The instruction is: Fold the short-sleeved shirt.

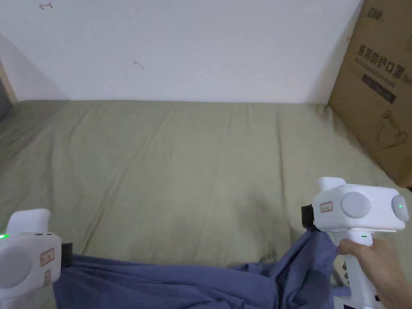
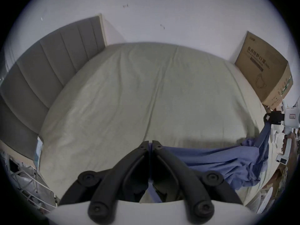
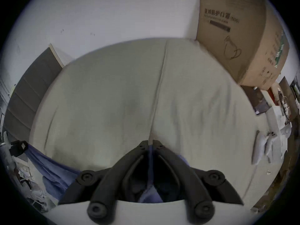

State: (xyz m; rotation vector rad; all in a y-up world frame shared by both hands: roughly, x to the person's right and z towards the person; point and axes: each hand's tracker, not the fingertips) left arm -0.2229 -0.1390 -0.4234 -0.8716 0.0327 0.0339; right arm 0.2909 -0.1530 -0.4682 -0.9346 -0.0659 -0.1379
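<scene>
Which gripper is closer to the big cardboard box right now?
Right. The right gripper is just in front of the cardboard box at the bed's right edge, shut on the blue shirt. The left gripper holds the shirt across the bed, far from it.

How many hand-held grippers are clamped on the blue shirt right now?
2. The left hand-held gripper pinches the blue shirt at its left end near the bed's front edge; the right hand-held gripper pinches the right end, raised higher.
</scene>
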